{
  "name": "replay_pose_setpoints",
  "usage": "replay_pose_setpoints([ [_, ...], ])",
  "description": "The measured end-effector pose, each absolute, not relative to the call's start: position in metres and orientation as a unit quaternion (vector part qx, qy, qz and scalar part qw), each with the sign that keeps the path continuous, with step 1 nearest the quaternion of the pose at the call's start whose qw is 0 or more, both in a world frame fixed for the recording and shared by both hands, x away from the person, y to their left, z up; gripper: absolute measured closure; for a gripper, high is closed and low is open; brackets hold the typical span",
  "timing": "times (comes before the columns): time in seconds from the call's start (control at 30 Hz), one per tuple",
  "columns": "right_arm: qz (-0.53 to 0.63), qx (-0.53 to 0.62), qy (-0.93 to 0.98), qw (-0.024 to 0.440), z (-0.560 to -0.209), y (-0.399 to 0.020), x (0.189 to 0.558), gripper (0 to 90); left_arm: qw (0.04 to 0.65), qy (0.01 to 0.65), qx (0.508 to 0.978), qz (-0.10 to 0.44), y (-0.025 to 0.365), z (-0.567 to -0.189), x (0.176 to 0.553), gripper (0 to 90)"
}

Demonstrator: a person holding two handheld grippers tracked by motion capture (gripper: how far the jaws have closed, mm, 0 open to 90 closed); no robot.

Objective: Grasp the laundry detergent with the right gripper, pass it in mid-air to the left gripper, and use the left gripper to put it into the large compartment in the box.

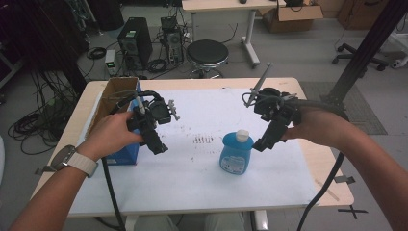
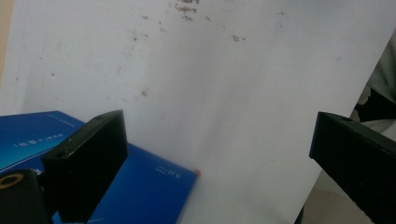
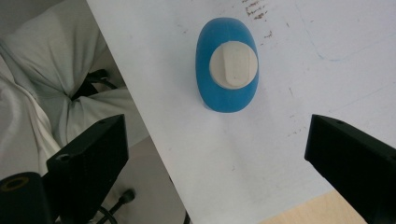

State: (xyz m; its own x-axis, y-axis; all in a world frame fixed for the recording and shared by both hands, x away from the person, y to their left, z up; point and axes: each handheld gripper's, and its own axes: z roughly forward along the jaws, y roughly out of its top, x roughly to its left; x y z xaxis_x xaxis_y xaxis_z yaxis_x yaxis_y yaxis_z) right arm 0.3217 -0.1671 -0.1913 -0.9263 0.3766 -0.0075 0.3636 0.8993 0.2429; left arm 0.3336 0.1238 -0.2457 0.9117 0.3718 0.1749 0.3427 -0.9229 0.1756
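Note:
A blue bottle (image 1: 236, 154) with a white cap stands upright on the white sheet (image 1: 202, 178), right of centre. From above, the right gripper view looks down on the blue bottle (image 3: 227, 65) and its cap. My right gripper (image 1: 263, 143) hovers just right of the bottle, jaws wide open with nothing between them. My left gripper (image 1: 159, 147) is held over the sheet at the left, open and empty, beside a blue box (image 1: 126, 153). The corner of the blue box (image 2: 149, 186) lies under my left jaws.
An open cardboard box (image 1: 115, 96) stands on the table's left edge behind the blue box. Smudge marks (image 1: 202, 140) dot the sheet's middle. A stool (image 1: 207, 53) and computer towers (image 1: 135, 42) stand on the floor beyond the table.

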Motion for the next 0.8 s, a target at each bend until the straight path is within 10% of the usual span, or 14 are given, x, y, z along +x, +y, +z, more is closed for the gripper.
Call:
replay_pose_setpoints([
  [0.8,0.18,0.191,0.964,0.03,-0.229,-0.185,0.326,6.2,0.072,0.187,0.974,0.104,0.127,-0.246,0.334,5.1],
])
